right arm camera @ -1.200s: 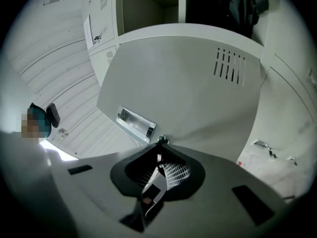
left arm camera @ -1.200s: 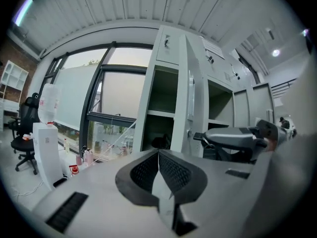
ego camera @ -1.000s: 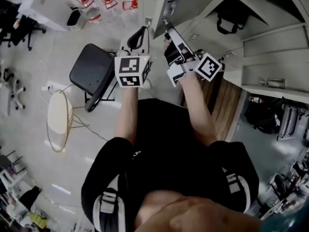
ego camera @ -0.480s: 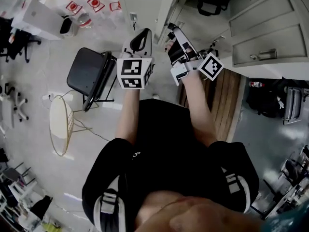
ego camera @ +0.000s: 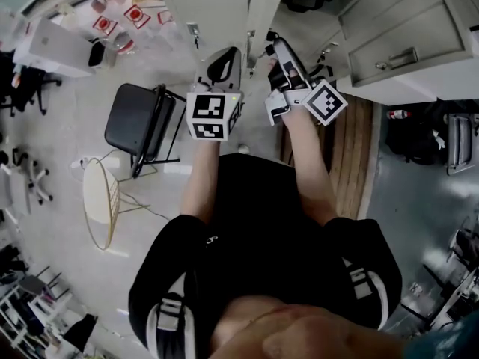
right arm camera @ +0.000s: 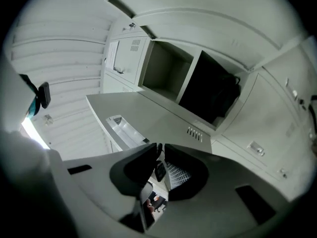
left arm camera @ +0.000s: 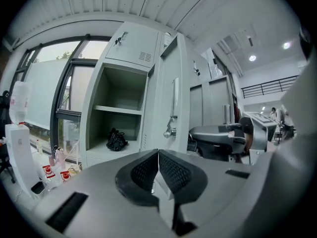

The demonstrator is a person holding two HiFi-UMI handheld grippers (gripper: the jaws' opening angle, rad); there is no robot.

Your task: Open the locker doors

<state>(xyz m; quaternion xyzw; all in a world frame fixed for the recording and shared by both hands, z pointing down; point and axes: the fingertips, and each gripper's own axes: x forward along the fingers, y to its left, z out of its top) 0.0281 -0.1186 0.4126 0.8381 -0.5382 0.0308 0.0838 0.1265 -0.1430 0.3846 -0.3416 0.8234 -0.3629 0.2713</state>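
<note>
Jaws of the left gripper (ego camera: 226, 52) are pressed together on nothing. The right gripper (ego camera: 275, 43) beside it has just been easing apart to a narrow, empty slit. Just beyond both, a grey locker door (left arm camera: 173, 95) stands swung open. Farther back, a black bag (left arm camera: 117, 139) lies in an open compartment (left arm camera: 119, 90).

Open locker door (left arm camera: 173, 98) stands edge-on ahead, handle (left arm camera: 170, 132) sticking out; open compartment (left arm camera: 121, 90) left of it has free room above the shelf (left arm camera: 119, 110); black bag (left arm camera: 116, 140) takes the lower space; folding chair (ego camera: 138, 118) blocks floor on left; round stool (ego camera: 99, 200) near it
</note>
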